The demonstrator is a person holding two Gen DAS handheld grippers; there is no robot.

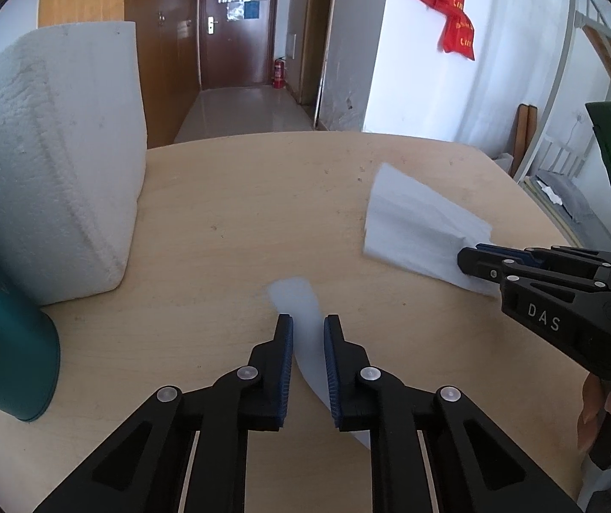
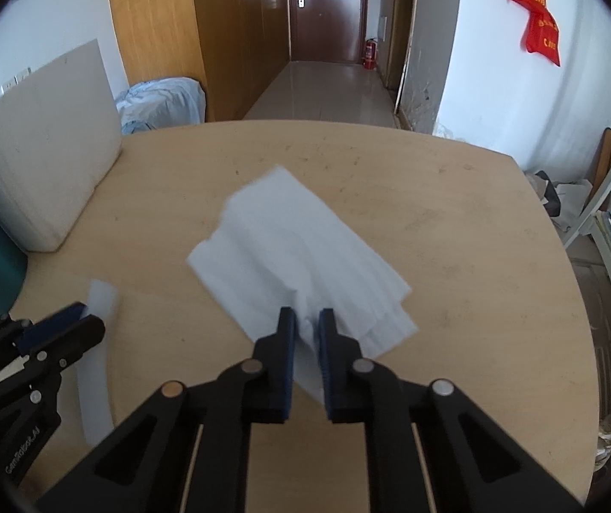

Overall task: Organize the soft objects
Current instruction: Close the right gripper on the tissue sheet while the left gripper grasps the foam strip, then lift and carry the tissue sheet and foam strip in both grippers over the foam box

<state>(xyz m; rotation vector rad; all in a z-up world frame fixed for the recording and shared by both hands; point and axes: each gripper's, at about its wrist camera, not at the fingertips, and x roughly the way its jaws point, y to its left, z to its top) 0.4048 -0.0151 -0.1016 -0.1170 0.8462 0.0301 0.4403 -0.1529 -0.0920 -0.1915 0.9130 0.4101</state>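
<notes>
A stack of white foam sheets (image 2: 301, 252) lies on the round wooden table (image 2: 455, 213); it also shows in the left wrist view (image 1: 416, 226). My right gripper (image 2: 306, 320) is shut on the near edge of that stack, seen from the side in the left wrist view (image 1: 476, 263). A thin white foam strip (image 1: 301, 316) lies on the table between my left gripper's pads. My left gripper (image 1: 308, 329) stands narrowly apart around the strip; whether it pinches the strip I cannot tell. The strip (image 2: 100, 299) and left gripper (image 2: 83, 320) show at lower left in the right wrist view.
A big white styrofoam block (image 1: 57, 171) stands at the table's left, also seen in the right wrist view (image 2: 45, 171). A teal cylinder (image 1: 2, 333) stands near it at the left edge. The table's far edge drops to a corridor floor. A bed frame (image 1: 562, 137) stands to the right.
</notes>
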